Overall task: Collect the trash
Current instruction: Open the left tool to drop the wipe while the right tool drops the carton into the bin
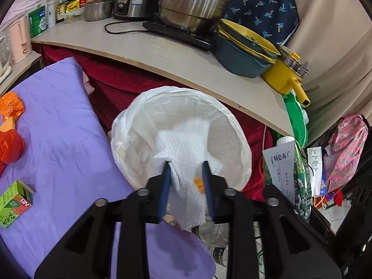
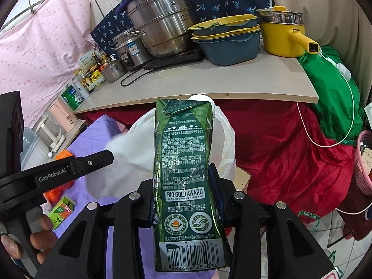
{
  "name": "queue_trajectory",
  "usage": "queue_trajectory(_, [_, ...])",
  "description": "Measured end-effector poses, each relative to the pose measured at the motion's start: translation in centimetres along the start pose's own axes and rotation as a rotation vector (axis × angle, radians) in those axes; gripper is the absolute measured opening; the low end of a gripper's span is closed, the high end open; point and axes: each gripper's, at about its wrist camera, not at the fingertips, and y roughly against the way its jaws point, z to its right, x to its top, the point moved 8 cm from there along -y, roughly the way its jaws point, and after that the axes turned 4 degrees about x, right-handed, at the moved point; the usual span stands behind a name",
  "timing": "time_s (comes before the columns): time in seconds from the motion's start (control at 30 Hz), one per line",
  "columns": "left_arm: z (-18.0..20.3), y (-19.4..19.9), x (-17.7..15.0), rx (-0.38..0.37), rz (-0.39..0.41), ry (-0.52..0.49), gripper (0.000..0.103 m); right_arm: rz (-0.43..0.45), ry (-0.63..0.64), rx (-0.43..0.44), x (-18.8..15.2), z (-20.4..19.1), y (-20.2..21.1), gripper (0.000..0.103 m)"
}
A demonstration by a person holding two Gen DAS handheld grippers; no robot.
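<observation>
- A white paper towel is seen between the parted jaws of the left gripper, over the mouth of the lined bin below the bench edge.
- A green carton is clamped upright in the jaws of the right gripper.
- A small green box is left on the purple cloth.

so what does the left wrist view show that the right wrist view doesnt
Only the left wrist view: the left gripper from behind, a white paper towel between its jaws, and the open mouth of the white bin bag.

Only the right wrist view: the right gripper clamped on a dark green carton, a hand and a pink basket.

Both: the steel pot, yellow pot, purple cloth and small green juice box.
</observation>
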Motion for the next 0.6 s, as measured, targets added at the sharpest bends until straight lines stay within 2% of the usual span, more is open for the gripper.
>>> queue_trajectory(0.13, [-1.1, 0.1, 0.4, 0.009, 0.008, 0.025, 0.033, -0.009, 0.003, 0.006, 0.0, -0.4, -0.7, 0.036])
queue_trajectory(0.3, [-2.8, 0.8, 0.7, 0.04, 0.034, 0.052, 0.04, -0.022, 0.016, 0.025, 0.2, -1.3, -1.7, 0.036])
queue_trajectory(0.6, [-5.1, 2.1, 0.7, 0.102, 0.076, 0.069, 0.041, -0.039, 0.038, 0.057, 1.5, -3.5, -4.4, 0.036])
